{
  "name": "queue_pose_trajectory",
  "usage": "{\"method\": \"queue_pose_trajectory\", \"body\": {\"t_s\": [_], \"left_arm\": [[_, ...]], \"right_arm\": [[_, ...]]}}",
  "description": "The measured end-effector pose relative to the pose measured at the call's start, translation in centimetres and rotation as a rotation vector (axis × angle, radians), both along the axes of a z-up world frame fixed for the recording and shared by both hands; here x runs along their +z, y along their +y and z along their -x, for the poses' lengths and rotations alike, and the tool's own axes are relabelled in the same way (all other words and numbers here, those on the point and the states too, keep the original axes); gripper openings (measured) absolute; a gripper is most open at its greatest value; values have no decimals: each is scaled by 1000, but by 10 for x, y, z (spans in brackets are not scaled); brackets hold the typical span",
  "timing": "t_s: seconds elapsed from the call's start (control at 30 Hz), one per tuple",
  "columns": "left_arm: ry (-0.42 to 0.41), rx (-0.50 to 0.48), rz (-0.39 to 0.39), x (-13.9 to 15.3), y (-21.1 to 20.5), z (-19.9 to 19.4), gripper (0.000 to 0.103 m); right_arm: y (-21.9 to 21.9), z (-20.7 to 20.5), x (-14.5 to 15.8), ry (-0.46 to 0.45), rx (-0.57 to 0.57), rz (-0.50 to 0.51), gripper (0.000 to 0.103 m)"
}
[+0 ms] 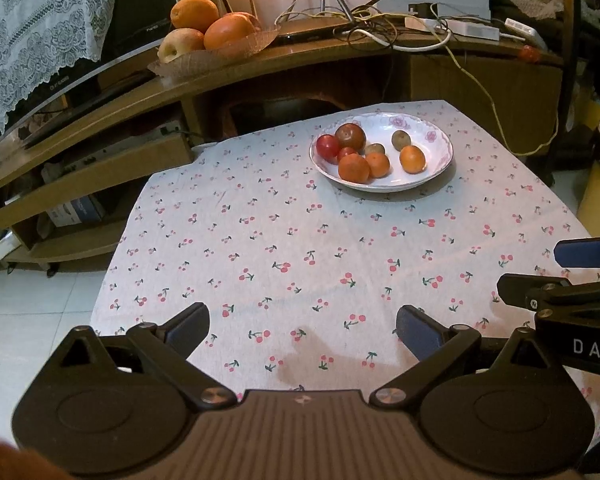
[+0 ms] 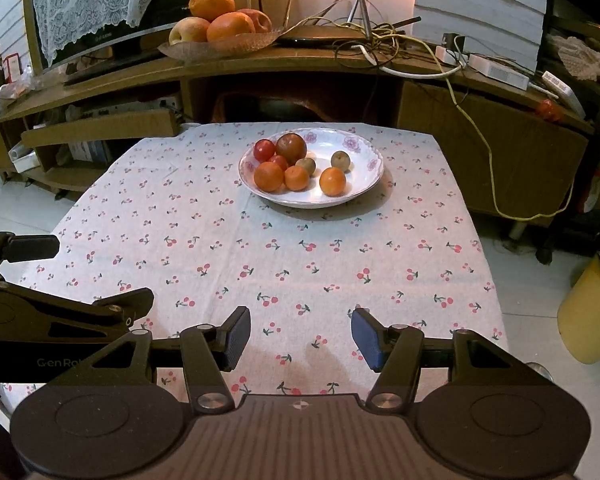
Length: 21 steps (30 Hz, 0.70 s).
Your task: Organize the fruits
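Both pairs of jaws stand apart and hold nothing: the left gripper (image 1: 302, 330) and the right gripper (image 2: 300, 334) hover side by side over the near edge of a table under a cherry-print cloth (image 1: 260, 240). The right gripper's body reads "DAS" in the left wrist view; the left one reads "GenRo" in the right wrist view. Toward the far side of the table sits one floral white bowl (image 2: 364, 184) holding eight fruits: three oranges (image 2: 332, 181), two small red ones (image 2: 264, 149), one large dark red fruit (image 2: 291, 148) and two greenish-brown ones (image 2: 340, 160). Behind, on the wooden shelf (image 2: 320, 60), a glass dish (image 2: 220, 46) carries four larger fruits.
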<state>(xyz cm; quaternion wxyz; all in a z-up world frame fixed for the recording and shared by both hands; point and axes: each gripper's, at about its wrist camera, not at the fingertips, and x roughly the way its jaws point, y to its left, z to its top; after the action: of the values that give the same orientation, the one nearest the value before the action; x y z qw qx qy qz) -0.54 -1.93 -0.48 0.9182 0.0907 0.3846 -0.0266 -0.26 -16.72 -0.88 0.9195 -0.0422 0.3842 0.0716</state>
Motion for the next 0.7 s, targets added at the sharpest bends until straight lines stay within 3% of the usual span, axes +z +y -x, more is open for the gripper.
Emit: {"method": "queue_pose_trajectory", "body": {"t_s": [0.7], "left_arm": [[21, -3, 3, -5, -1, -1, 103]], "right_arm": [[0, -2, -3, 21, 5, 11, 58]]}}
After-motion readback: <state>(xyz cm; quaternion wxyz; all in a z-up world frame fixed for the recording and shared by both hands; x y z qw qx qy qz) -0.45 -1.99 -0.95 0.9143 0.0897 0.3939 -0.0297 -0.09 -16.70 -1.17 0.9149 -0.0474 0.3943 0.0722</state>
